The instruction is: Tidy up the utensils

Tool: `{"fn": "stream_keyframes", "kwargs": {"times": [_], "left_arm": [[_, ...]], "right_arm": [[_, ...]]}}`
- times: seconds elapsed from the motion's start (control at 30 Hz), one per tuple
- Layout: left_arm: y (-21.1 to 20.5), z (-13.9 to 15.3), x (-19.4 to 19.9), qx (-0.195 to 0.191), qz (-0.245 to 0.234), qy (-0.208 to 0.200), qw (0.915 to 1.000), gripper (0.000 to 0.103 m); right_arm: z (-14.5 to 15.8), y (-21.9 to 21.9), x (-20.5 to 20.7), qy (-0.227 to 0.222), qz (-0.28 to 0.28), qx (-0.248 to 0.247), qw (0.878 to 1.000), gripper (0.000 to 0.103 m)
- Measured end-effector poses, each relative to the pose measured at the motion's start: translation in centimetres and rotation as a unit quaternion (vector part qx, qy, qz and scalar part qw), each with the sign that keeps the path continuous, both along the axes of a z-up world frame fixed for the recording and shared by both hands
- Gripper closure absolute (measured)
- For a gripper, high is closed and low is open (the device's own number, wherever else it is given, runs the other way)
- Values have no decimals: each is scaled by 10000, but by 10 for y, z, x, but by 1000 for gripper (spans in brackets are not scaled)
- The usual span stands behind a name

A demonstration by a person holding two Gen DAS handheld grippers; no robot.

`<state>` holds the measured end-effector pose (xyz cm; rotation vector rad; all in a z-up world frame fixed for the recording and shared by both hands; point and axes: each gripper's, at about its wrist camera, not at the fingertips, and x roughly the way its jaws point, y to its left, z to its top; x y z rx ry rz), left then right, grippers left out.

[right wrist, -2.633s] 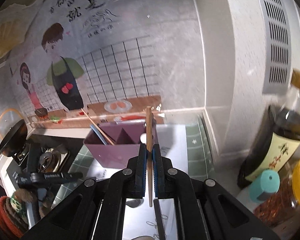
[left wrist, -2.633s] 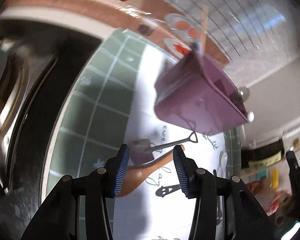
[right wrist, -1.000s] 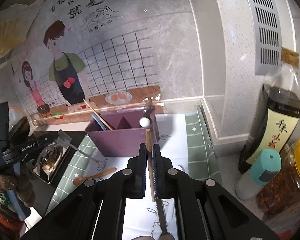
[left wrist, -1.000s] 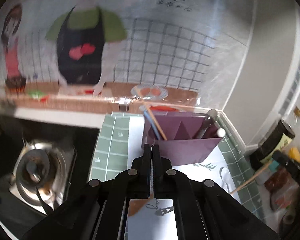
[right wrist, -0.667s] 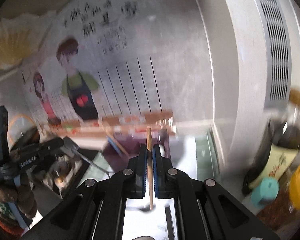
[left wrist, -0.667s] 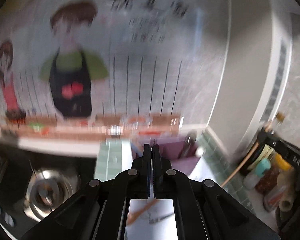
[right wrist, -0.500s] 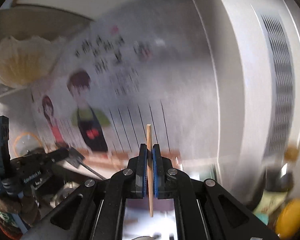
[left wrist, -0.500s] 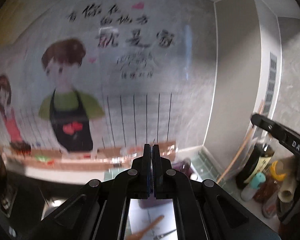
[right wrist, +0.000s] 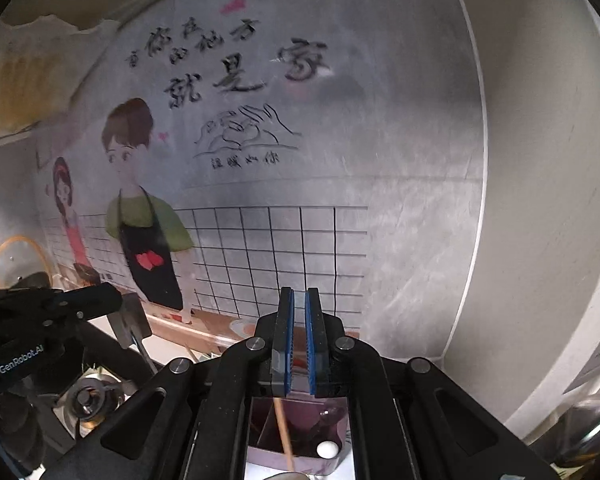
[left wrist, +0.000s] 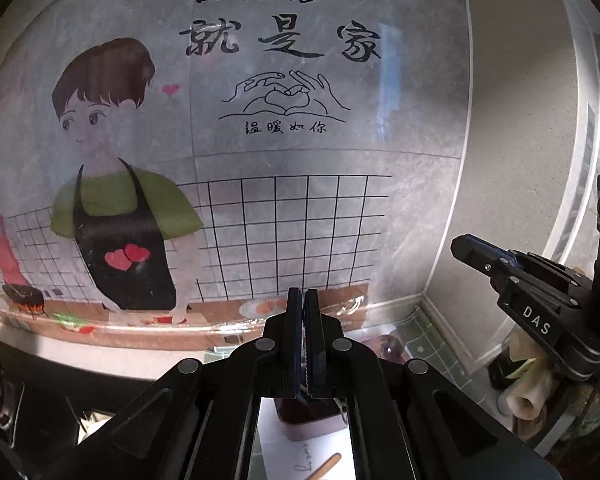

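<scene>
Chopstick (right wrist: 282, 436) dropped into purple holder (right wrist: 300, 456) | right jaws slightly parted | left jaws pressed together

chopstick (right wrist: 282, 430) in holder (right wrist: 300, 436) | ball (right wrist: 326, 449) right of it | stove (right wrist: 86, 398) left of holder

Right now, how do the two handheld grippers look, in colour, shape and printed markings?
Both are matte black plastic frames with round silver screws and triangular cut-outs. The left gripper has dark fingers with thin blue ribbed pads; seen from the right camera, its body reads "GenRobot.AI". The right gripper has bright blue ribbed pads and, from the left camera, bears "DAS". No cables show.
</scene>
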<state>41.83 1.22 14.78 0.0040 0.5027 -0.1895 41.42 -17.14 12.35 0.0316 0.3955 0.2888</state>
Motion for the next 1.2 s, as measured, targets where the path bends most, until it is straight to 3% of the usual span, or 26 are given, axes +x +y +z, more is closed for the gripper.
{"fn": "stream_keyframes", "kwargs": {"times": [0.13,0.2,0.23,0.3,0.4,0.57,0.87,1.0,1.2], "left_arm": [[2,-2,2,29,-58,-26,10000,102],[6,-5,-1,4,-65,6,10000,102],[9,-10,-2,-9,-53,33,10000,102],[15,-18,-6,22,4,74,10000,102],[29,-33,-12,-24,114,230,9997,102],[54,-56,-30,-57,343,461,9983,102],[108,-71,-71,11,1044,576,9929,102],[125,-79,-84,-101,1276,637,9897,102],[134,-83,-94,-182,1402,689,9876,102]], "right_arm": [[0,4,0,-13,280,-97,9996,95],[-11,8,7,502,969,-168,9939,94],[-26,12,10,962,1366,-211,9857,89],[-53,18,4,1306,1639,-382,9770,82],[-101,29,-12,1773,1922,-701,9627,82],[-169,53,-36,2674,2543,-535,9279,82],[-217,125,-91,3192,3367,-584,8839,82],[-227,159,-120,3147,3507,-917,8772,82],[-252,184,-133,3016,3052,-1611,8888,83]]}}
